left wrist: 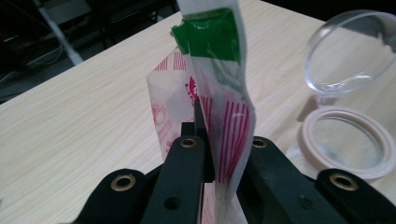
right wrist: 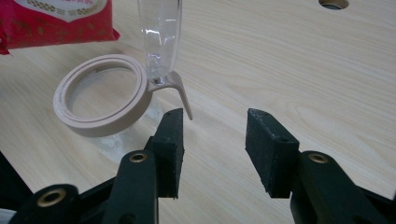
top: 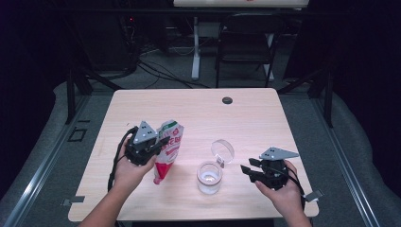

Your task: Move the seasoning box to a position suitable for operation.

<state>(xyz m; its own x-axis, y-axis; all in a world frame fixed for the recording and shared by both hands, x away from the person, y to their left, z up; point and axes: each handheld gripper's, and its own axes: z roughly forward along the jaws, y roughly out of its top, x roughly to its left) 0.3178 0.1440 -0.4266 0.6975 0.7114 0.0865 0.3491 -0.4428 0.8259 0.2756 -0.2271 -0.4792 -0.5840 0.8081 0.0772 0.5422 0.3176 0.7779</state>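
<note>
A red, white and green plastic pouch (top: pixel 169 149) is held off the table, its green top edge (left wrist: pixel 212 37) uppermost and its bottom corner low over the wood. My left gripper (top: pixel 161 143) is shut on its side, the black jaws pinching the film (left wrist: pixel 219 154). A clear glass jar (top: pixel 209 178) with a beige rim (right wrist: pixel 100 95) stands mid-table, its hinged clear lid (top: pixel 222 151) flipped up. My right gripper (top: pixel 247 172) sits just right of the jar, open, with nothing between its pads (right wrist: pixel 170 140).
The wooden table (top: pixel 198 113) carries a round black grommet (top: pixel 227 100) near its far edge. Beyond the table stand a folding chair (top: pixel 246 45) and a white desk leg (top: pixel 195 47) with cables on the floor.
</note>
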